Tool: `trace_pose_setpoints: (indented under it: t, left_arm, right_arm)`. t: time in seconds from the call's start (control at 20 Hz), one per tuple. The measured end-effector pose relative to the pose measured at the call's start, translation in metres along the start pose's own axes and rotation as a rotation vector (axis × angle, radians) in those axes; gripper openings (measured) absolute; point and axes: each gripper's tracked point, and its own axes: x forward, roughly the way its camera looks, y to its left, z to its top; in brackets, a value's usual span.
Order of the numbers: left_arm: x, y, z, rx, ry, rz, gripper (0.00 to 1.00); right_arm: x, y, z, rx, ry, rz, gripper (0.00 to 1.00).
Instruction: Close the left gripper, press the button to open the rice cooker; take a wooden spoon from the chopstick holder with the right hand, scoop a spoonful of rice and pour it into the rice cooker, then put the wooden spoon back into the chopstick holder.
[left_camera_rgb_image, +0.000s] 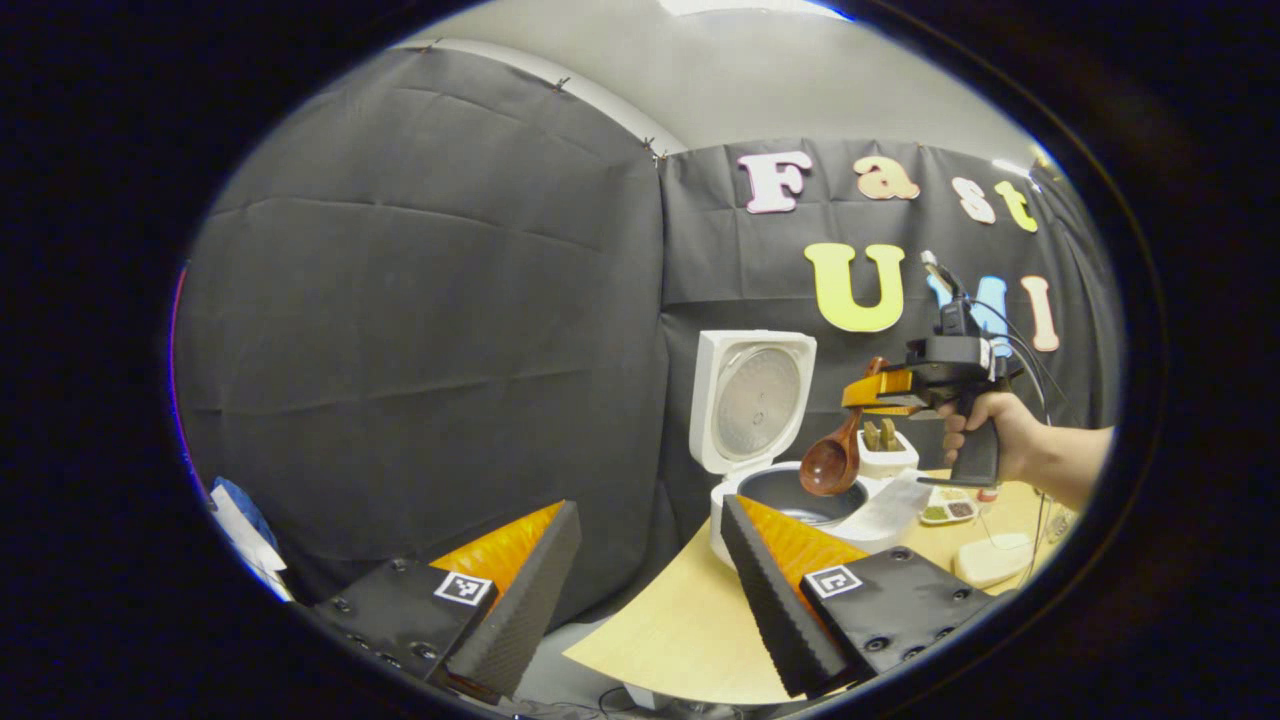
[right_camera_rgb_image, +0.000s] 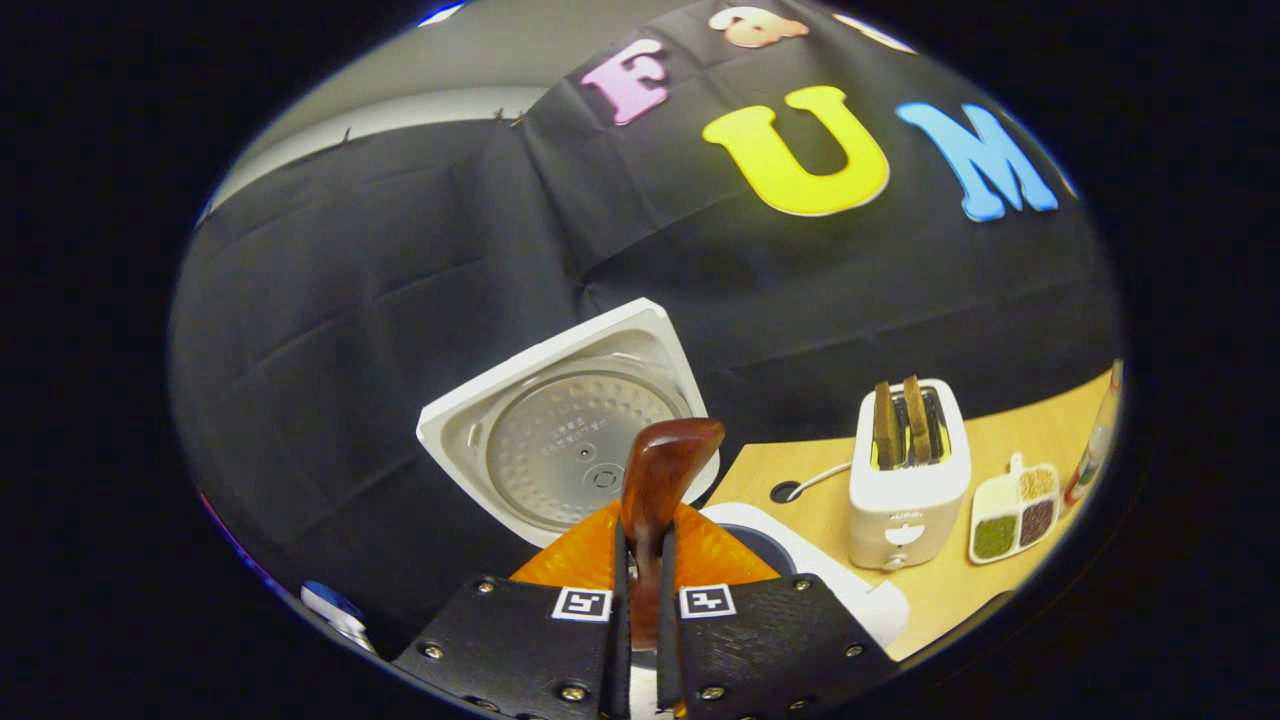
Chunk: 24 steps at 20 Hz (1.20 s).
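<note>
The white rice cooker (left_camera_rgb_image: 735, 535) stands open on the table, its lid (left_camera_rgb_image: 750, 400) upright and its dark inner pot (left_camera_rgb_image: 805, 500) exposed. My right gripper (left_camera_rgb_image: 885, 392), held by a hand (left_camera_rgb_image: 985, 430), is shut on the handle of a brown wooden spoon (left_camera_rgb_image: 830, 460). The spoon hangs bowl-down just above the pot's rim; I cannot tell whether rice is in it. In the right gripper view the handle (right_camera_rgb_image: 655, 480) sticks up between the shut fingers of my right gripper (right_camera_rgb_image: 640, 600), with the lid (right_camera_rgb_image: 570, 440) behind it. My left gripper (left_camera_rgb_image: 645, 590) is open and holds nothing, well short of the cooker.
A white toaster (right_camera_rgb_image: 908, 480) with two slices stands right of the cooker on the wooden table (left_camera_rgb_image: 680, 630). Beside it lie a small divided dish (right_camera_rgb_image: 1015, 515) of seasonings and a bottle (right_camera_rgb_image: 1095, 450). A pale flat object (left_camera_rgb_image: 990, 560) lies near the table's right side.
</note>
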Motion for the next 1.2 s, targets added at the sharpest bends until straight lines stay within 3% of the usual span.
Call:
trace_pose_setpoints:
  t: [0.4, 0.75, 0.8, 0.9, 1.05, 1.1, 1.15, 1.2]
  left_arm:
    - [0.011, -0.046, 0.028, 0.003, -0.064, -0.081, 0.98]
    - [0.013, -0.101, 0.040, 0.000, -0.102, -0.161, 0.98]
    - [0.013, -0.110, 0.041, -0.002, -0.102, -0.172, 0.92]
    - [0.011, -0.127, 0.044, -0.002, -0.107, -0.196, 0.92]
    - [0.007, -0.149, 0.050, -0.003, -0.111, -0.224, 1.00]
    - [0.005, -0.157, 0.052, -0.007, -0.114, -0.233, 0.92]
    - [0.005, -0.164, 0.053, -0.008, -0.115, -0.241, 0.92]
    - [0.004, -0.170, 0.054, -0.008, -0.116, -0.249, 0.98]
  right_arm:
    - [-0.062, -0.036, 0.032, 0.271, -0.049, 0.016, 0.11]
    - [-0.139, -0.091, 0.066, 0.312, -0.128, -0.059, 0.11]
    - [-0.150, -0.100, 0.070, 0.314, -0.142, -0.071, 0.10]
    - [-0.170, -0.119, 0.079, 0.322, -0.168, -0.099, 0.11]
    - [-0.202, -0.149, 0.089, 0.340, -0.198, -0.141, 0.10]
    - [-0.212, -0.158, 0.090, 0.349, -0.207, -0.153, 0.10]
    - [-0.222, -0.167, 0.093, 0.357, -0.216, -0.166, 0.10]
    - [-0.231, -0.176, 0.097, 0.361, -0.225, -0.179, 0.10]
